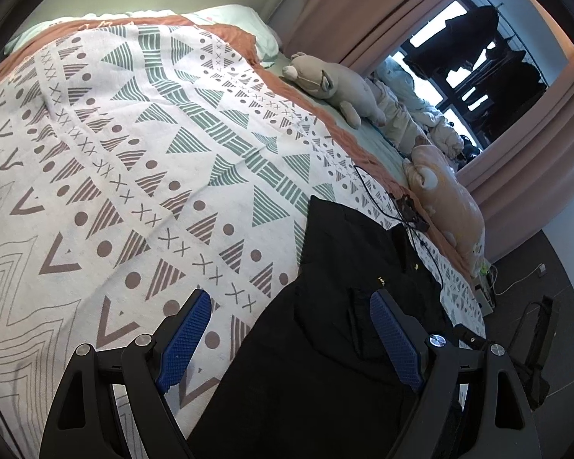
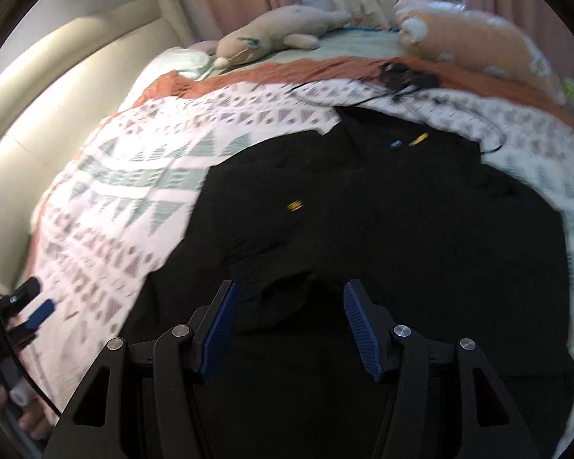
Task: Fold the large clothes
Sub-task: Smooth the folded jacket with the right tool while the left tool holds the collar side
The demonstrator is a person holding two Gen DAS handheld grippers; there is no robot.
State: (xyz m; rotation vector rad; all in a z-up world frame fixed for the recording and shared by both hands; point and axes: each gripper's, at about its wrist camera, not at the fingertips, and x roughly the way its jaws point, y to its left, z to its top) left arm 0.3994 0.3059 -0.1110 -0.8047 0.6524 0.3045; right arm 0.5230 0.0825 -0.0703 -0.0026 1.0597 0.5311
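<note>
Spread across the bed [image 1: 95, 176] is a white blanket [image 1: 141, 145] printed with triangles, dots and crosses, edged in rust orange along its far side. The left gripper [image 1: 287, 329] hangs above it with its blue-padded fingers [image 1: 189, 329] wide apart and nothing between them; one finger is over the blanket, the other over the edge of a black garment [image 1: 344, 306]. The right gripper [image 2: 289, 325] is likewise spread open and empty, poised over the near part of the same black garment [image 2: 363, 229], where a small fold of cloth rises between the fingers.

The garment lies flat on the blanket, its long axis running from the near edge of the bed toward the window side, small yellow marks [image 2: 294, 205] on its upper surface. Past its far end lies a black cable [image 1: 386, 206] with a small dark device. Beyond that rest a grey plush toy [image 1: 333, 84] and an orange plush toy [image 1: 447, 191], in front of pink curtains [image 1: 524, 160].
</note>
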